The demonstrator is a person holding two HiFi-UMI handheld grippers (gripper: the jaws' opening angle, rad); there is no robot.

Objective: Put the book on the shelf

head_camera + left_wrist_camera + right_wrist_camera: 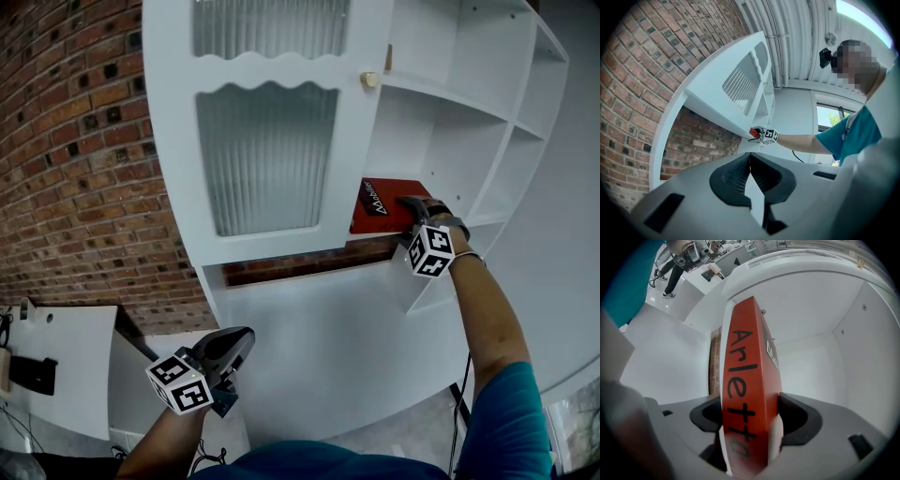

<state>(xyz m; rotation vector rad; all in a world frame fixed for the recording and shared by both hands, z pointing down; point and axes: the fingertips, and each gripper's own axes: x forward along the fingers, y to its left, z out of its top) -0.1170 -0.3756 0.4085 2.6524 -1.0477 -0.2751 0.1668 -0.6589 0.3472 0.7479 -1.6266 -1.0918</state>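
We stand the book (382, 207) upright at the left end of the shelf (450, 141) so it holds itself, right gripper (411, 206) spread loose around it, left gripper (750, 161) pressed together, empty, idle.

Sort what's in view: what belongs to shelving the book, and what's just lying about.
For the job: book; shelf; right gripper, with the book between its jaws.
Just about: left gripper, shut and empty; glass door; brick wall; desk.
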